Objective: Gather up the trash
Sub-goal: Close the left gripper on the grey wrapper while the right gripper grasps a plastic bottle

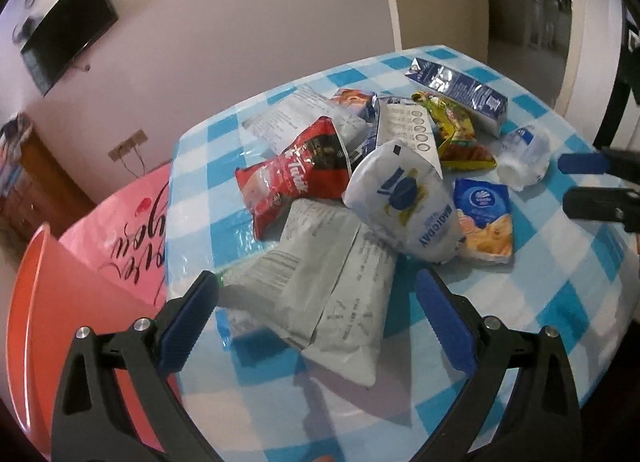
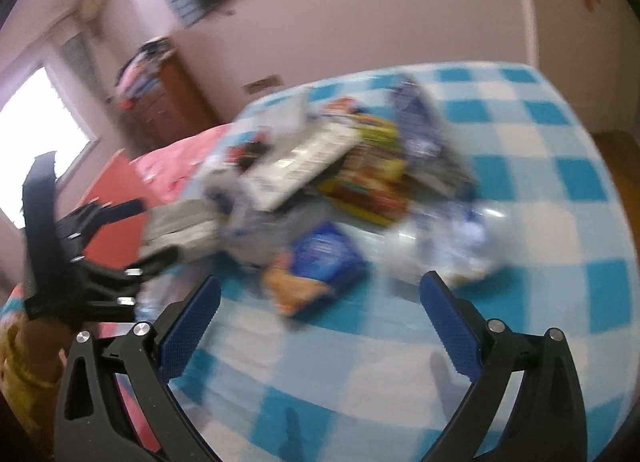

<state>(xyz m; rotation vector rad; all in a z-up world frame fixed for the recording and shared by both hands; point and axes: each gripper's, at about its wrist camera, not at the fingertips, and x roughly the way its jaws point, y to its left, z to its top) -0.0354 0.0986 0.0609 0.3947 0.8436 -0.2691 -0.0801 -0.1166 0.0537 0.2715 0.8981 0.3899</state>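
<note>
L gripper point(image 1: 316, 294) wide open, nothing between the jaws, hovering over the near edge of the table point(image 1: 532, 302) w/ blue-white check cloth. R gripper point(image 2: 320, 298) also spread open, empty; right wrist view motion-blurred.

Trash heaped mid-table, left wrist view: grey foil pouch point(image 1: 320, 290) closest, just ahead of the L gripper. Red snack bag point(image 1: 296, 177) at 11 o'clock of it, white bag point(image 1: 404, 205) at 1 o'clock, overlapping. Blue biscuit pack point(image 1: 486, 217) at 3 o'clock of the white bag. Crushed clear bottle point(image 1: 524, 157), yellow wrapper point(image 1: 460, 133), dark blue carton point(image 1: 456, 89) farther back.

Containers: orange bin point(image 1: 60, 302) off the table at 9 o'clock, pink bag point(image 1: 124, 229) beside it; contents not visible.
</note>
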